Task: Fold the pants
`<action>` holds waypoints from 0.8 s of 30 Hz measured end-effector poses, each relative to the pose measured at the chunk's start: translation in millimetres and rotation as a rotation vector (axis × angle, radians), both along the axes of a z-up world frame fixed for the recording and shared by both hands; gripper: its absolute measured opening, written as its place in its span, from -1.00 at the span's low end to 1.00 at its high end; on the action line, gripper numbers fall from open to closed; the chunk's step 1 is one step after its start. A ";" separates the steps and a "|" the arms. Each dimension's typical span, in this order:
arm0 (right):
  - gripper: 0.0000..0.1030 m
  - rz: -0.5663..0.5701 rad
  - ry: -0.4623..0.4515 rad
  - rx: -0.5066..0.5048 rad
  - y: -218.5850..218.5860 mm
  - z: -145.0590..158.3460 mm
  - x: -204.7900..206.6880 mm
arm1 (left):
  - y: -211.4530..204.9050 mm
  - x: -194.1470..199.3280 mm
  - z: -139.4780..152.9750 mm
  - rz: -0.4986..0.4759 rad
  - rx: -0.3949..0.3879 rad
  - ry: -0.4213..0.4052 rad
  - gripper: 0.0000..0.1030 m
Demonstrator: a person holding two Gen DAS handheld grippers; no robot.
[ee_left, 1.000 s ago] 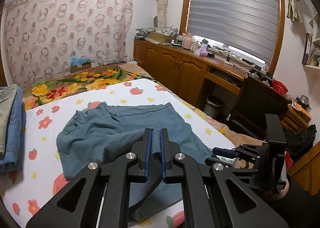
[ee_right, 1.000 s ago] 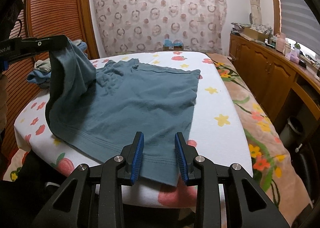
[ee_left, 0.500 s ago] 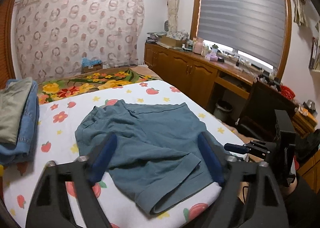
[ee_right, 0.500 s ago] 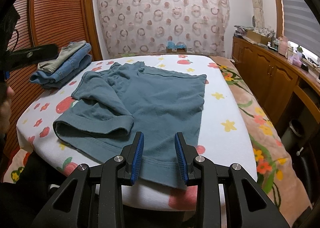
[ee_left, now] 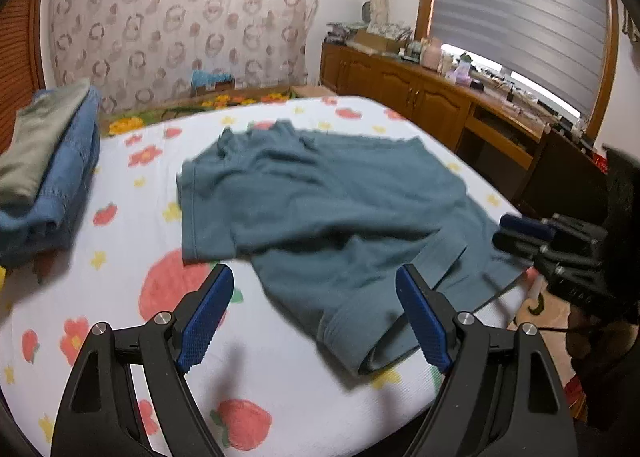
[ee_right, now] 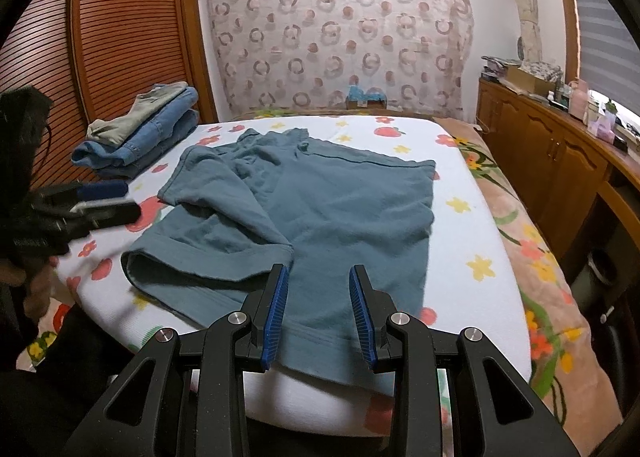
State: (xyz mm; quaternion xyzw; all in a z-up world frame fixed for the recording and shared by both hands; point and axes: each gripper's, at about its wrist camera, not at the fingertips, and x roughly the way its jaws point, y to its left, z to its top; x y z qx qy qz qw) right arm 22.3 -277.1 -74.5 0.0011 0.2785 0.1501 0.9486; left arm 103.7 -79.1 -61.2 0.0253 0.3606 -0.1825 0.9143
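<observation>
Teal short pants (ee_left: 332,217) lie on the bed, one leg folded loosely over the other; they also show in the right wrist view (ee_right: 304,213). My left gripper (ee_left: 316,317) is wide open and empty, held above the near hem. My right gripper (ee_right: 318,313) is open and empty, its fingertips over the pants' near hem. The right gripper shows at the right edge of the left wrist view (ee_left: 532,233). The left gripper shows at the left of the right wrist view (ee_right: 100,201).
The bed has a white sheet with strawberries and flowers (ee_right: 472,225). A stack of folded jeans and a grey garment (ee_right: 140,129) lies at the far left. A wooden cabinet with clutter (ee_right: 560,137) runs along the right. A louvred wooden door (ee_right: 120,37) stands left.
My left gripper opened and let go of the pant leg, which dropped folded onto the other leg. The left gripper then drew back towards the near-left. My right gripper stayed open at the hem.
</observation>
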 end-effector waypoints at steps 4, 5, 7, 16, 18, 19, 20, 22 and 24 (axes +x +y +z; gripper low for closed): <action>-0.36 0.021 -0.001 0.003 6.8 0.2 4.4 | -0.1 -1.2 -12.8 0.007 0.026 0.031 0.63; -0.36 0.024 0.000 0.001 8.7 -0.5 6.0 | 0.2 -1.4 -15.1 0.006 0.030 0.036 0.63; -0.36 0.032 0.004 -0.003 12.4 -2.0 10.0 | 1.0 -2.1 -21.0 0.005 0.032 0.052 0.63; -0.36 0.071 0.054 0.001 26.5 -11.8 31.4 | 7.3 -4.6 -33.9 0.010 0.008 0.080 0.63; -0.36 0.074 0.066 0.006 29.0 -12.6 36.0 | 6.9 -6.3 -34.2 0.012 0.008 0.070 0.63; -0.36 0.076 0.069 0.009 29.8 -12.8 37.7 | 7.1 -6.7 -34.5 0.012 0.007 0.066 0.63; -0.36 0.079 0.072 0.011 30.4 -13.0 39.7 | 7.5 -7.4 -34.7 0.011 0.004 0.061 0.64; -0.36 0.079 0.084 0.008 32.7 -14.6 44.9 | 8.5 -7.8 -35.0 0.010 0.001 0.054 0.63; -0.36 0.079 0.096 0.007 34.2 -16.1 47.6 | 8.6 -8.2 -35.1 0.010 0.001 0.052 0.64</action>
